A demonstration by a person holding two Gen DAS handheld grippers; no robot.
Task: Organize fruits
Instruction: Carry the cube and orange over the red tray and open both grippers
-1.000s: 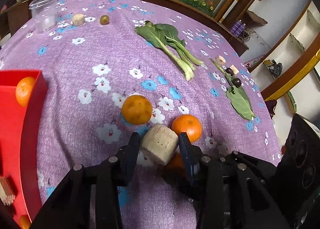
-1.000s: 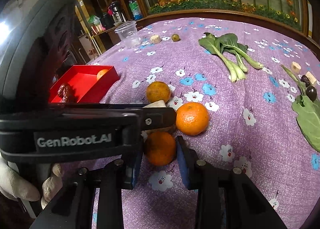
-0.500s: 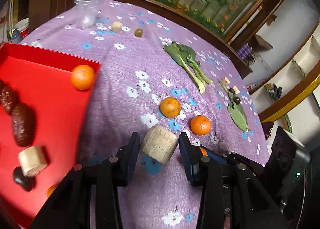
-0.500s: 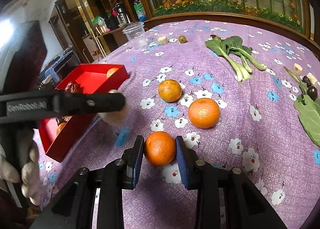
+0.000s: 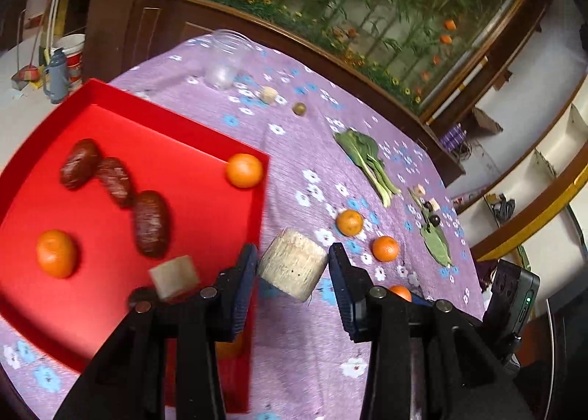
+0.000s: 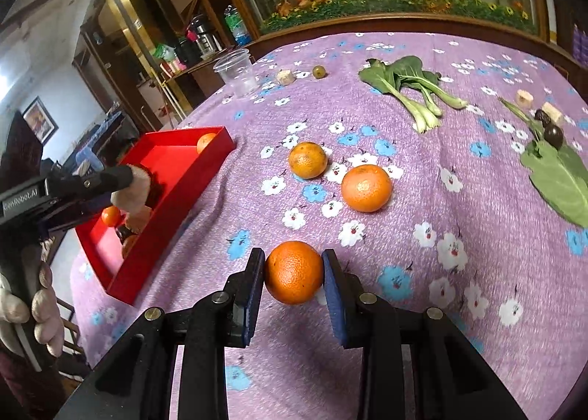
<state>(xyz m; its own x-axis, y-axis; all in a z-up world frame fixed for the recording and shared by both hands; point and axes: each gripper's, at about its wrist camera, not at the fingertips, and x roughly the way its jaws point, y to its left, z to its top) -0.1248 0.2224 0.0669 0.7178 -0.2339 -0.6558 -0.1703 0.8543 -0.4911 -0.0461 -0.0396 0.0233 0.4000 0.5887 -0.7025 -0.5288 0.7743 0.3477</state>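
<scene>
Between the blue-padded fingers of the left hand-held gripper [image 5: 292, 265], in the left wrist view, sits a pale, cylindrical cut chunk with a fibrous skin [image 5: 293, 264], clamped on both sides and hanging just past the right rim of the shallow red rectangular tray [image 5: 205, 207]. Inside the tray lie three dark reddish-brown oblong fruits [image 5: 151, 223], two small oranges [image 5: 244, 170], one at the 1 o'clock corner and one at 9 o'clock, and a similar pale cut block [image 5: 174, 276] near the gripper; another orange shape shows behind the left finger, though where it rests cannot be told. On the purple flower-print cloth of the bench [image 5: 312, 346], toward 2 o'clock, two loose oranges [image 5: 350, 222] wait near a bunch of green bok choy [image 5: 367, 162]. From the right wrist view, the right hand-held gripper [image 6: 293, 273] is closed on a round orange tangerine [image 6: 293, 272], pads pressing both sides, low over the cloth. Two more oranges [image 6: 366, 187] lie at 12 to 1 o'clock, the tray at 9 to 10 o'clock with the left gripper above it, and a clear plastic cup [image 6: 237, 71] farther off at 11 o'clock. Judging by this, sorting is partly done: several pieces are in the tray, two are in hand, and at least two oranges remain.
</scene>
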